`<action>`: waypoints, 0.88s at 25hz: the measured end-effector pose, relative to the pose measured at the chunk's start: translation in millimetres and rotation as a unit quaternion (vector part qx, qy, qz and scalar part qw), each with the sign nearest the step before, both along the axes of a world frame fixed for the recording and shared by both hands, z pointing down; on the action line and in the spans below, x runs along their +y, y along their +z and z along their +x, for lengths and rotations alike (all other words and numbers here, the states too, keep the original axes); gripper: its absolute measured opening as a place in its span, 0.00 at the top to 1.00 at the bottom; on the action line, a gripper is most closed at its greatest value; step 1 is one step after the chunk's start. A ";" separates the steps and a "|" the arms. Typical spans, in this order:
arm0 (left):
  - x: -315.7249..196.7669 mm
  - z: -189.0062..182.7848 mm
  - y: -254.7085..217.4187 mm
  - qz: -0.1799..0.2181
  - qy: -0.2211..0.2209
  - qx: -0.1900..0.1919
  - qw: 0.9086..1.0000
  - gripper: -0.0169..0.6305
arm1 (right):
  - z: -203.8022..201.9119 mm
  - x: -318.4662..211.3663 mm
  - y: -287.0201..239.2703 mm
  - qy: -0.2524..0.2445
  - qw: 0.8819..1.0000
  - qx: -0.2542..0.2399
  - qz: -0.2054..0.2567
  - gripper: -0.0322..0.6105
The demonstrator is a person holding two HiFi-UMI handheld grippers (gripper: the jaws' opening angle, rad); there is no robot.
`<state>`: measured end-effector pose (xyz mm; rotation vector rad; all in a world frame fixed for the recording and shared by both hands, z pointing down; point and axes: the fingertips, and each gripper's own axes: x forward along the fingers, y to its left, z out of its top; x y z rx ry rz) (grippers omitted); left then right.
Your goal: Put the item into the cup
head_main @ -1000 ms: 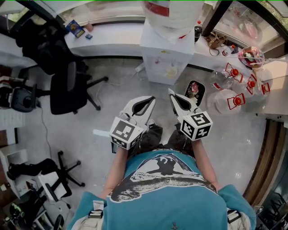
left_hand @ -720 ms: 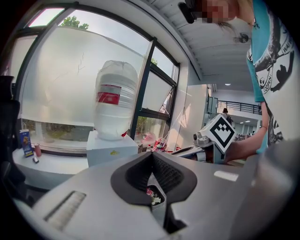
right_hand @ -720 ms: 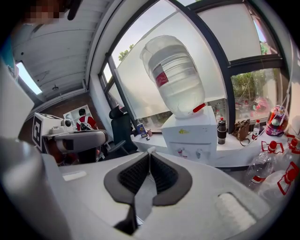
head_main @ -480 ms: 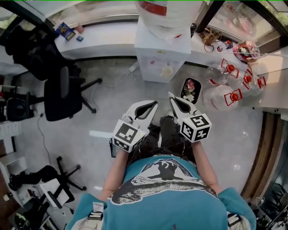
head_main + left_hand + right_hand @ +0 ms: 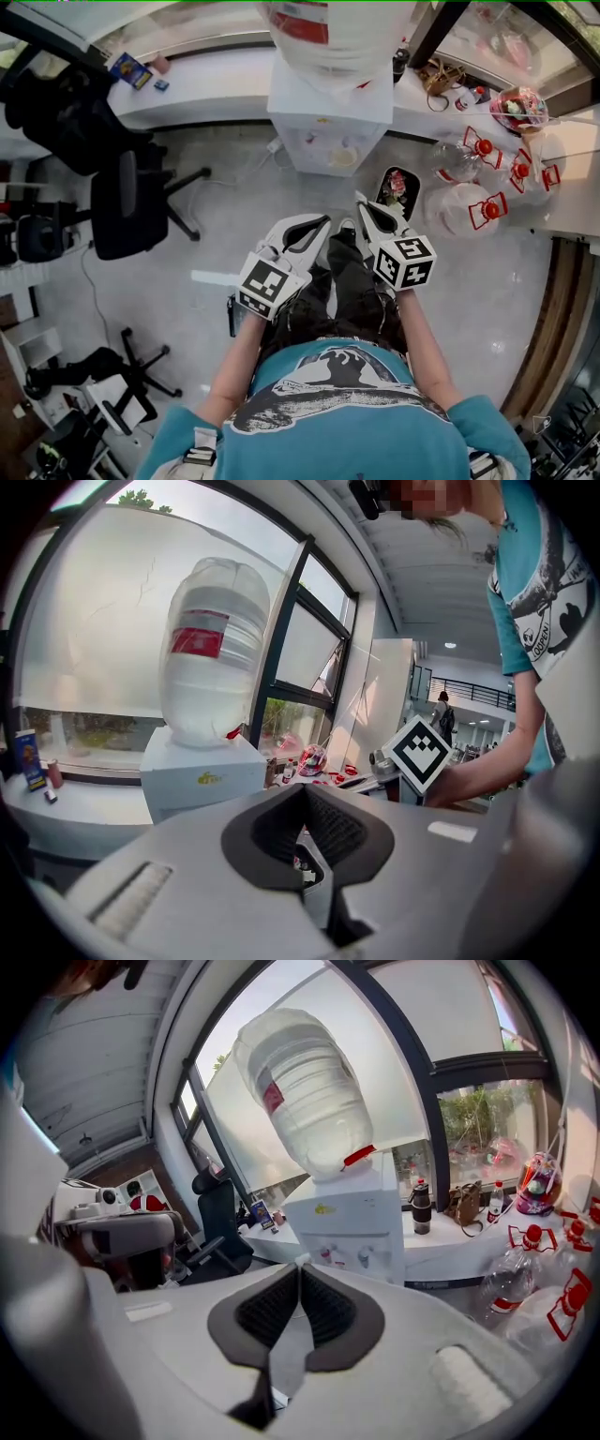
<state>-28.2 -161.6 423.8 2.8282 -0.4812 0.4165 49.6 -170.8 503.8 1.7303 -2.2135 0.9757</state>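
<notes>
I cannot make out the task's item or cup with certainty in any view. Both grippers are held in front of the person's body above the grey floor. In the head view the left gripper (image 5: 322,222) and the right gripper (image 5: 359,198) point toward a white water dispenser (image 5: 328,108). The left gripper (image 5: 302,790) has its jaws closed together with nothing between them. On the right gripper (image 5: 300,1268) the dark pads also meet, empty. A dark flask (image 5: 419,1206) stands on the white ledge beside the dispenser (image 5: 353,1222).
A large water bottle (image 5: 211,653) sits upside down on the dispenser. Clear jugs with red caps (image 5: 476,208) and a black bin (image 5: 398,187) stand on the floor at the right. A black office chair (image 5: 131,197) is at the left. The white ledge (image 5: 216,80) runs under the windows.
The person has stepped toward the water dispenser, so it lies nearer in the head view. Both grippers have stayed shut and side by side.
</notes>
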 end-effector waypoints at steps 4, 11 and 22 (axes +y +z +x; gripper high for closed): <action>-15.1 15.6 14.8 0.009 0.002 -0.012 1.000 0.95 | 19.9 -21.4 23.4 0.004 1.000 0.004 -0.006 0.93; -41.6 34.0 53.9 0.019 0.002 -0.028 0.999 0.95 | 43.7 -57.9 87.5 0.006 0.999 0.024 -0.029 0.93; -78.8 33.8 99.9 -0.026 -0.048 0.000 0.998 0.95 | 58.1 -100.7 172.9 0.011 0.998 0.003 -0.063 0.93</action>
